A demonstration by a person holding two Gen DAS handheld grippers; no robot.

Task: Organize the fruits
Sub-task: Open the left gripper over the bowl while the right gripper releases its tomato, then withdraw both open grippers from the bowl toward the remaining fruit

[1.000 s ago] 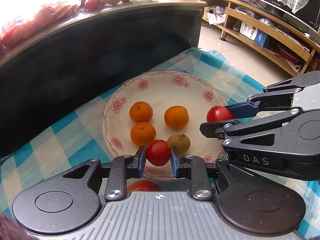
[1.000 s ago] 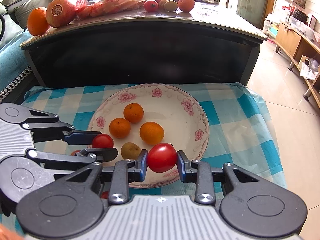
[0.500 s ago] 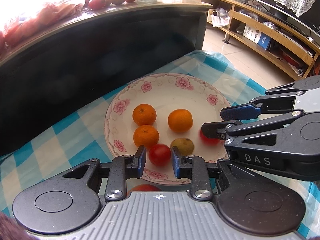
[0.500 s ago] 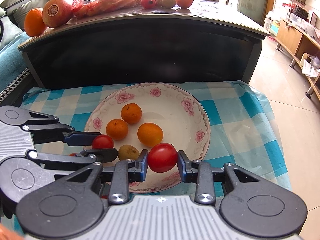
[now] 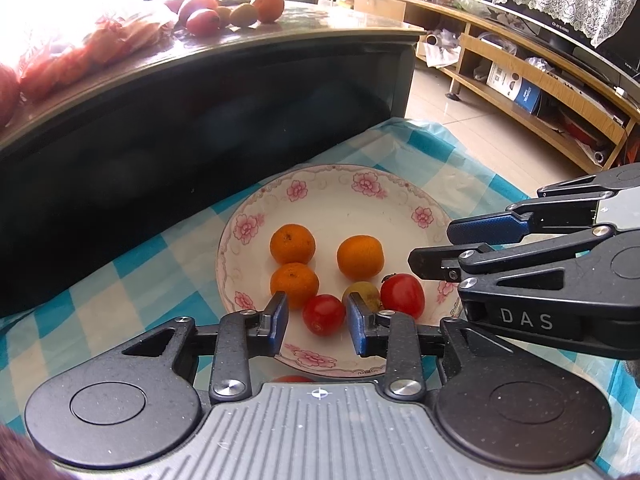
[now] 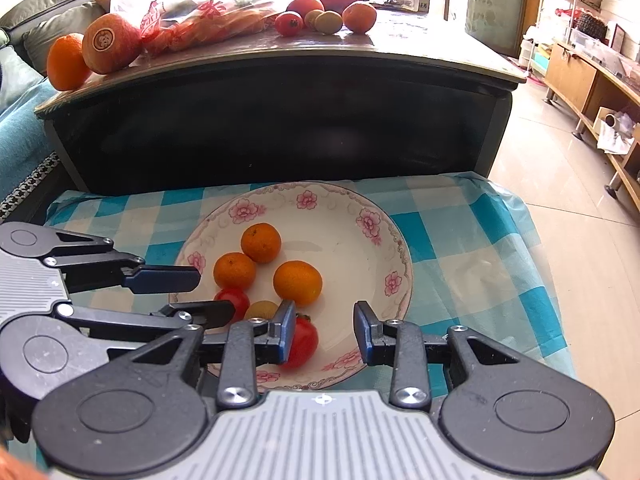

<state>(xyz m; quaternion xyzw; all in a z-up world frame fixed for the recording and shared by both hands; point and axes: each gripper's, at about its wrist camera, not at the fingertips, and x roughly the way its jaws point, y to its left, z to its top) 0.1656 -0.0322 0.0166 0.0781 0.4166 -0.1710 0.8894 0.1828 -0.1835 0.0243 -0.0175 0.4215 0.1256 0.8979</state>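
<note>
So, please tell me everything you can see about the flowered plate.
The plate is round, shallow, glossy white like ceramic, with pink flowers and a thin scrolled line round its rim. It lies flat on the blue-and-white checked cloth, before the dark table. In it rest three oranges, two tomatoes and one small greenish fruit.

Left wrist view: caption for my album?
Open left fingers straddle a small red tomato on the floral white plate.

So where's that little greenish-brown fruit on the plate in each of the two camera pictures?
Left wrist view: the greenish-brown fruit lies low on the flowered plate, between two tomatoes.
Right wrist view: it peeks out low and left of centre.
Shared landmark: the lone orange just behind it.
</note>
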